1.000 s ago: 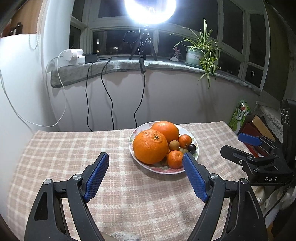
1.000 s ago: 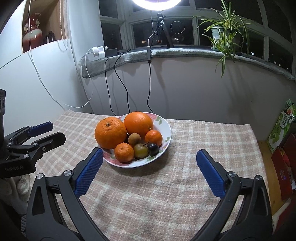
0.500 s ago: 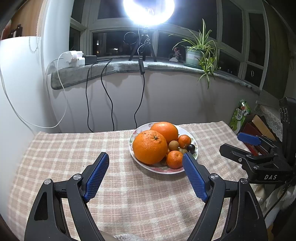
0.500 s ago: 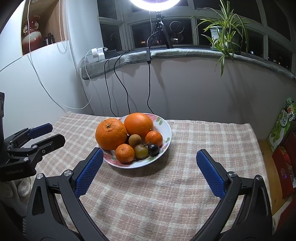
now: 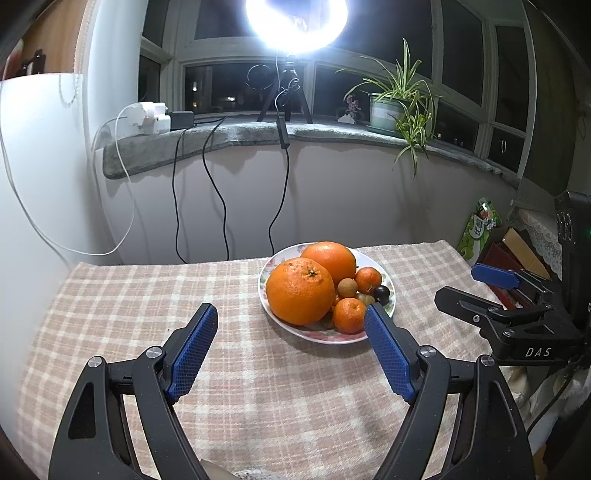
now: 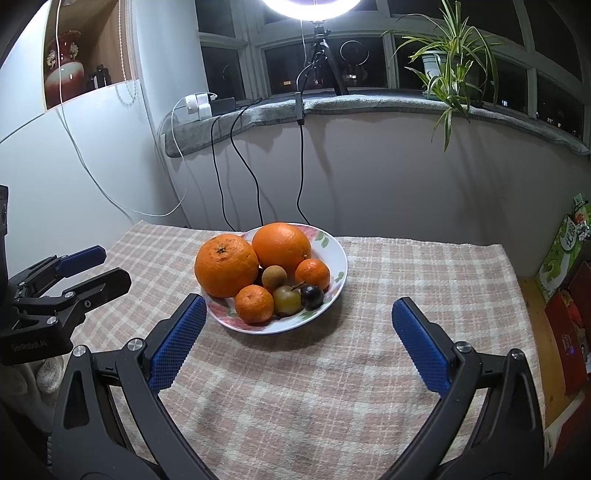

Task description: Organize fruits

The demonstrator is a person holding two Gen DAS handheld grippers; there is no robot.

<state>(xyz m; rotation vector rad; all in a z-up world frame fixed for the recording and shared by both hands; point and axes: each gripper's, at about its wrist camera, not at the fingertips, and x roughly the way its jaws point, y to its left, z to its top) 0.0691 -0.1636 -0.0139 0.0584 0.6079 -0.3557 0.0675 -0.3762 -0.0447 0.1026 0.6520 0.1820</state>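
Seven fruits are crowding one floral plate [image 6: 338, 258] near the checked tablecloth's [image 6: 406, 280] far edge. Left gripper [image 5: 291, 314] and right gripper [image 6: 295, 308] are hovering spread, empty. Risk: nudging the large front orange [image 6: 226, 264], overhanging the rim, is sending it rolling tableward.

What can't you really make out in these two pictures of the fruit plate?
- Fruit under the pile: in both views the big orange and the small ones cover whatever lies beneath on the plate.
- Windows: only darkness and reflections outside.
- Ring light: glare washes out its centre; the top edge cuts it off in the right view.
- Boxes: cut off at the right edge.
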